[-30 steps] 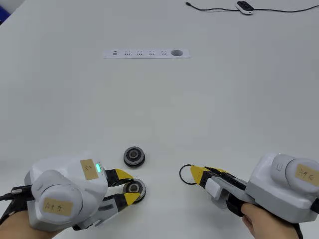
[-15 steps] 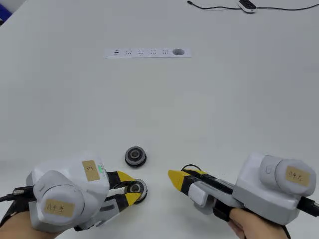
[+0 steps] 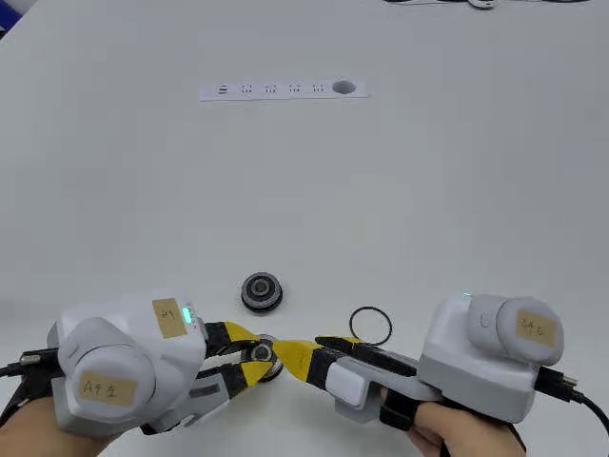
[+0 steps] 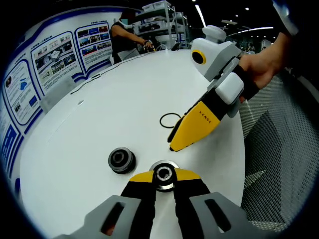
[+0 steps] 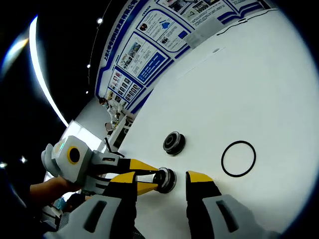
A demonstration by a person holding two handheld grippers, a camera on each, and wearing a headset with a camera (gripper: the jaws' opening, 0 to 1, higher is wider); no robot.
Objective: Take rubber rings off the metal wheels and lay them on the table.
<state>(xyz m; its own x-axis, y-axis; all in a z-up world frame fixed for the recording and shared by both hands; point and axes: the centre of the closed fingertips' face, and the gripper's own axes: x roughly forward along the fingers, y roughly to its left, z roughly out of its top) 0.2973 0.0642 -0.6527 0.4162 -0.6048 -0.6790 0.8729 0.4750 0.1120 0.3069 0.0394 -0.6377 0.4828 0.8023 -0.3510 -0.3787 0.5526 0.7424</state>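
Observation:
My left gripper (image 3: 247, 355) (image 4: 164, 179) is shut on a small metal wheel (image 3: 263, 353) (image 4: 164, 173) just above the table near the front edge. My right gripper (image 3: 303, 350) (image 5: 163, 178) is open, its yellow tips right beside this wheel (image 5: 165, 180), on the wheel's right in the head view. A second wheel (image 3: 261, 291) (image 4: 121, 160) (image 5: 173, 142) with a dark rim lies flat just beyond. One black rubber ring (image 3: 369, 325) (image 4: 170, 120) (image 5: 238, 158) lies loose on the table to the right of the wheels, apart from both grippers.
A white power strip (image 3: 283, 89) lies far back on the white table (image 3: 428, 190). In the left gripper view, a person (image 4: 124, 32) stands beyond the table's far end. Wall posters (image 5: 149, 55) hang behind.
My right gripper has moved left, from over the rubber ring to the wheel held by the left gripper. The ring now lies uncovered on the table. The left gripper stays put.

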